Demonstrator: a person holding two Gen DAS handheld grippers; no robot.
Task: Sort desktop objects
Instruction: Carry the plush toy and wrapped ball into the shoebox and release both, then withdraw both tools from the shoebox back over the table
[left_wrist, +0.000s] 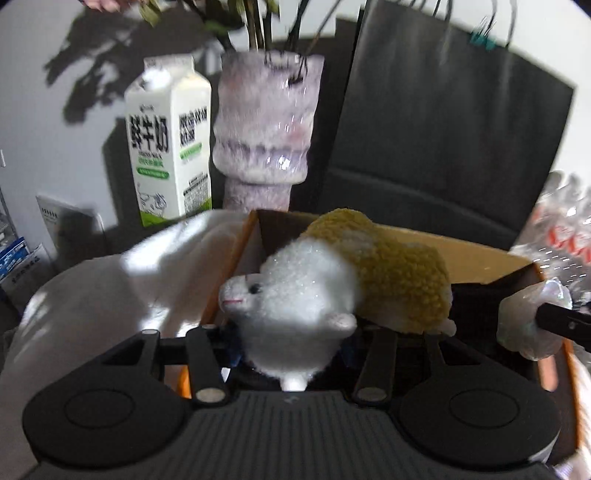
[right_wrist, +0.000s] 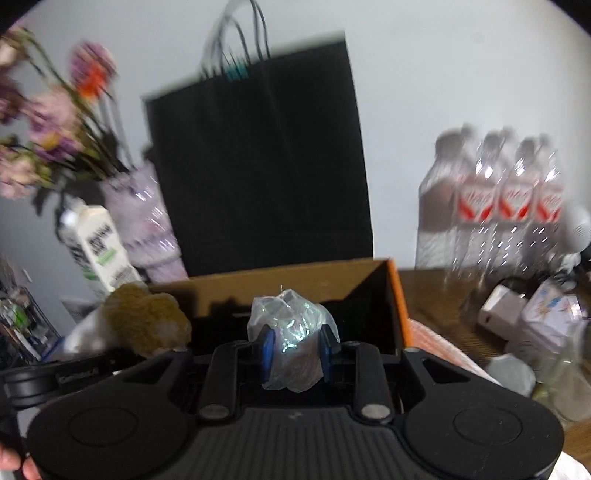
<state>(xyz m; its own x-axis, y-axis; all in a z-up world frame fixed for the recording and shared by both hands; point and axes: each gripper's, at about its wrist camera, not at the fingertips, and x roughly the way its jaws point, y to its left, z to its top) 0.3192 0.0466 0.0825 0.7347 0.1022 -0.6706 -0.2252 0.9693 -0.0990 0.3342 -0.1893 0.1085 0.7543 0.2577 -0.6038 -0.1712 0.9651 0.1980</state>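
Observation:
My left gripper (left_wrist: 291, 350) is shut on a plush sheep (left_wrist: 314, 295) with a white head and mustard-yellow body, holding it over the near edge of an open orange cardboard box (left_wrist: 476, 254). My right gripper (right_wrist: 295, 350) is shut on a crumpled clear plastic bag (right_wrist: 291, 332) and holds it over the same box (right_wrist: 397, 295). The bag also shows at the right of the left wrist view (left_wrist: 524, 325), and the sheep at the left of the right wrist view (right_wrist: 144, 321).
Behind the box stand a milk carton (left_wrist: 170, 155), a lilac vase (left_wrist: 266, 136) with flowers, and a black paper bag (right_wrist: 258, 158). A pack of water bottles (right_wrist: 498, 206) and small white items (right_wrist: 532, 317) are at right. White cloth (left_wrist: 110, 288) lies left.

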